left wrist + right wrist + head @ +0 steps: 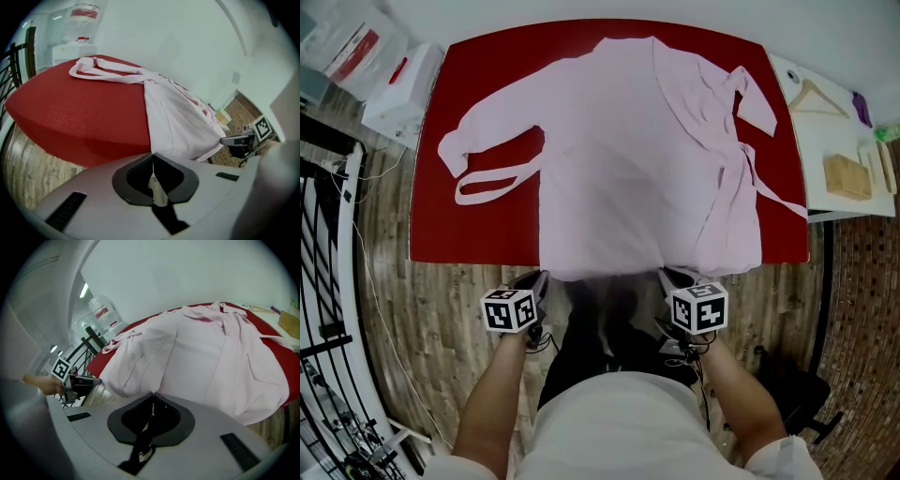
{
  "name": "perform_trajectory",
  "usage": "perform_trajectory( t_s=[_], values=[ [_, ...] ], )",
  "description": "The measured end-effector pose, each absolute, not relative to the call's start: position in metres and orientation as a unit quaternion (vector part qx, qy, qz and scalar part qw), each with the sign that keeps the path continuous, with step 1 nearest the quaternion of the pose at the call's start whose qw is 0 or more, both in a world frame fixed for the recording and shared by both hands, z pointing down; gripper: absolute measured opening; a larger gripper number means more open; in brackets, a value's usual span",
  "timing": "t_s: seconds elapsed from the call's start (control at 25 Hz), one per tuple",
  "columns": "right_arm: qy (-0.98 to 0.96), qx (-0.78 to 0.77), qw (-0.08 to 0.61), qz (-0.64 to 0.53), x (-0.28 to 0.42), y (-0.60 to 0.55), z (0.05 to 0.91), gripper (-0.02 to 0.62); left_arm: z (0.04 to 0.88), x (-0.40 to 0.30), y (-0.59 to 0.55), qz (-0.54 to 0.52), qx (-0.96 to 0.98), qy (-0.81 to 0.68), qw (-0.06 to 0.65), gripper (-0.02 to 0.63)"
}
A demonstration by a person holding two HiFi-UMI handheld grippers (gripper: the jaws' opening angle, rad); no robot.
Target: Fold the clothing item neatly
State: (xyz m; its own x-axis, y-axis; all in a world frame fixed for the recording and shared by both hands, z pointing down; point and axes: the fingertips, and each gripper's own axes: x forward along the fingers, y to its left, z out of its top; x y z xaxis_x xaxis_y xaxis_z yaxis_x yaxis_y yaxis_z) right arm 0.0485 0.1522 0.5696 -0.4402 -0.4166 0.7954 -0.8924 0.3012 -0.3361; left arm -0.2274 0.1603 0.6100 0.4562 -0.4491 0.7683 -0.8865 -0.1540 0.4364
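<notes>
Two tongs, and both are clenched on the one robe (619, 141). Your left tongs (539, 278) pinch its hem at about 7 o'clock in the head view, and your right tongs (672, 276) pinch the same hem at about 5 o'clock. In the left gripper view the left tongs (152, 157) have their jaws together with a fold of pink cloth nipped at the tips. The right gripper view shows the right tongs (153, 397) doing the same.

The robe lies spread on the one red bench (431, 206), collar at 12 o'clock and hem over the 6 o'clock edge. Of its two sleeves, one (487, 117) stretches toward 9 o'clock and the other (750, 98) lies folded near 2 o'clock. Of its two belt strips, one (487, 186) loops at 9 o'clock and one (773, 192) trails toward 4 o'clock.

Two marker cubes (509, 309) (700, 307) sit on your tongs. At 3 o'clock a side table (825, 141) carries one hanger (816, 98) and one wooden block (847, 175).
</notes>
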Motion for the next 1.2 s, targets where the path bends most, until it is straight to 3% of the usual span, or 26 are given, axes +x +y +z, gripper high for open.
perform_trajectory(
  t_s=[0.76, 1.2],
  values=[
    [-0.712, 0.436, 0.360, 0.416, 0.059, 0.173, 0.597, 0.023, 0.610, -0.234, 0.172, 0.248, 0.718, -0.454, 0.466, 0.009],
    [-0.734, 0.442, 0.324, 0.400, 0.069, 0.160, 0.582, 0.063, 0.569, -0.215, 0.162, 0.224, 0.756, -0.437, 0.432, 0.014]
  ],
)
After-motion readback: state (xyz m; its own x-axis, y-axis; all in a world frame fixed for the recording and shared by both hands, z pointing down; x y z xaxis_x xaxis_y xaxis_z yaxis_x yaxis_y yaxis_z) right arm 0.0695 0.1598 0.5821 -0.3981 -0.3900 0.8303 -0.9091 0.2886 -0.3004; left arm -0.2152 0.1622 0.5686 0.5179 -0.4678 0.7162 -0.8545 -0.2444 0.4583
